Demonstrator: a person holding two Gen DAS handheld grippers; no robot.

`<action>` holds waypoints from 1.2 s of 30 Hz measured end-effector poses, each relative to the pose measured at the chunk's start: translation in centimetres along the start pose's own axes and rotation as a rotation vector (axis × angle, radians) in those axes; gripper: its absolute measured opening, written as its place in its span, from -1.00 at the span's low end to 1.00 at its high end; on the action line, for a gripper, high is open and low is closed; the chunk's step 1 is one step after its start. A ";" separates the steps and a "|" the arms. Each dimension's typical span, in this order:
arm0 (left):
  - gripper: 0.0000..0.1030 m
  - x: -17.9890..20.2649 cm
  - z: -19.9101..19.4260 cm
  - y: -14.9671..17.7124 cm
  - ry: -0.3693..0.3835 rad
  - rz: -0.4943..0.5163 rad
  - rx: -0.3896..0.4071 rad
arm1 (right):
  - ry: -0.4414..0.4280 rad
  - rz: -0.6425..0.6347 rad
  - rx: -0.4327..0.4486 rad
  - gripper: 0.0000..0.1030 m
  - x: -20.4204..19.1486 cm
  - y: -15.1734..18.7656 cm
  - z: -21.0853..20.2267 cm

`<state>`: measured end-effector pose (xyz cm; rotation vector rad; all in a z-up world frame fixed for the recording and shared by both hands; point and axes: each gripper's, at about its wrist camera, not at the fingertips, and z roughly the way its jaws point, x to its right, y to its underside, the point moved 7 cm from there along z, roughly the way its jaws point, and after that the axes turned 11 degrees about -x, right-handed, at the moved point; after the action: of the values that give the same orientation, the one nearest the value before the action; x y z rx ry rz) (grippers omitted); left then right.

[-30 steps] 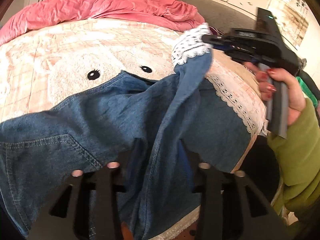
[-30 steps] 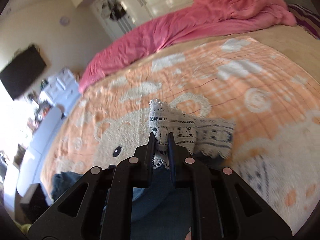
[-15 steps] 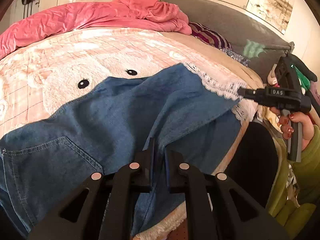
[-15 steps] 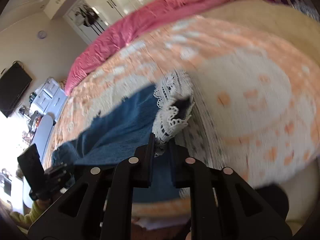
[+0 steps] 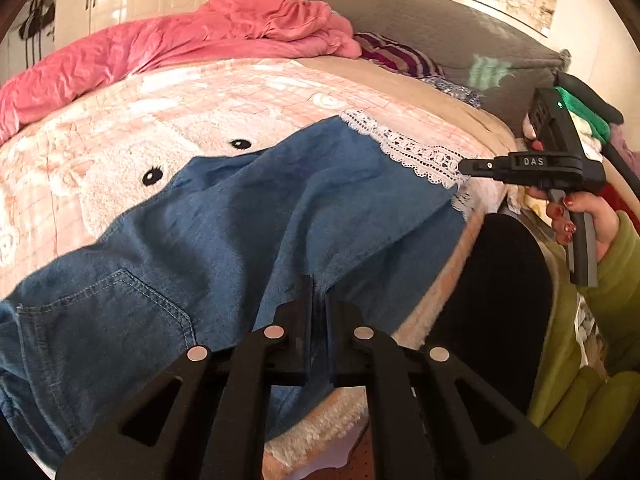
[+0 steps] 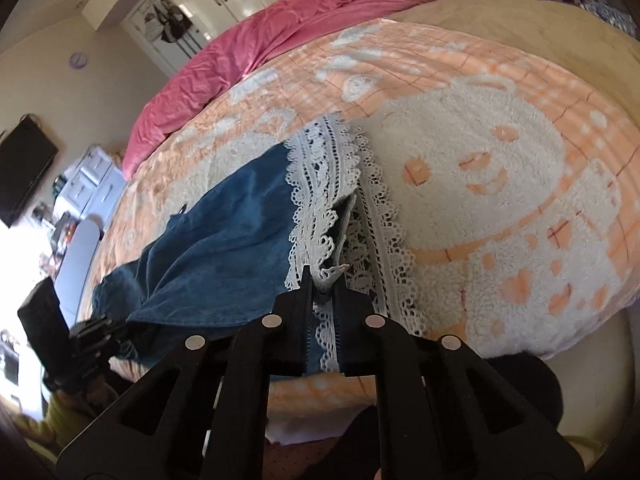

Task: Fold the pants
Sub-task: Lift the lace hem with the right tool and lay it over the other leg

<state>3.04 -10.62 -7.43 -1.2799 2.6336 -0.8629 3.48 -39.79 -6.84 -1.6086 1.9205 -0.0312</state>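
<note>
Blue denim pants [image 5: 240, 216] with a white lace hem [image 5: 404, 152] lie spread across the bed. My left gripper [image 5: 318, 300] is shut on the near denim edge at the front of the bed. My right gripper [image 6: 322, 284] is shut on the lace hem [image 6: 320, 184], pulled out to the bed's right side. In the left wrist view the right gripper [image 5: 464, 168] shows at the hem's end. In the right wrist view the left gripper [image 6: 116, 328] shows at the denim's [image 6: 224, 240] far end.
The bed has an orange and white bear blanket [image 5: 200, 96]. A pink duvet [image 5: 180, 44] is bunched along the far side. A grey headboard [image 5: 440, 36] and striped pillow [image 5: 396, 56] are at the right. A dark round object [image 5: 504, 300] is beside the bed's front edge.
My right gripper has carried the lace hem down and out to the right, so the raised leg now lies flat and stretched. My left gripper has closed on the denim edge.
</note>
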 end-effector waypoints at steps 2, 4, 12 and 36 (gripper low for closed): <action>-0.91 0.4 -0.4 0.4 0.000 0.025 0.005 | -0.024 0.018 -0.009 -0.91 0.5 0.4 -0.4; -0.91 0.8 -0.5 0.8 0.009 0.039 0.002 | -0.018 0.016 -0.046 -0.91 1.0 1.1 0.0; -0.91 2.1 0.5 2.0 0.006 0.104 -0.051 | 0.016 0.036 -0.086 -0.87 2.1 2.5 0.7; -0.12 -3.5 -3.8 4.0 -0.101 -0.108 -0.032 | -0.001 -0.357 -0.138 -0.22 -10.4 3.1 4.3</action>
<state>1.38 -4.32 -6.92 -1.4449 2.5310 -0.7514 3.40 -28.14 -6.99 -2.0259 1.6417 -0.0460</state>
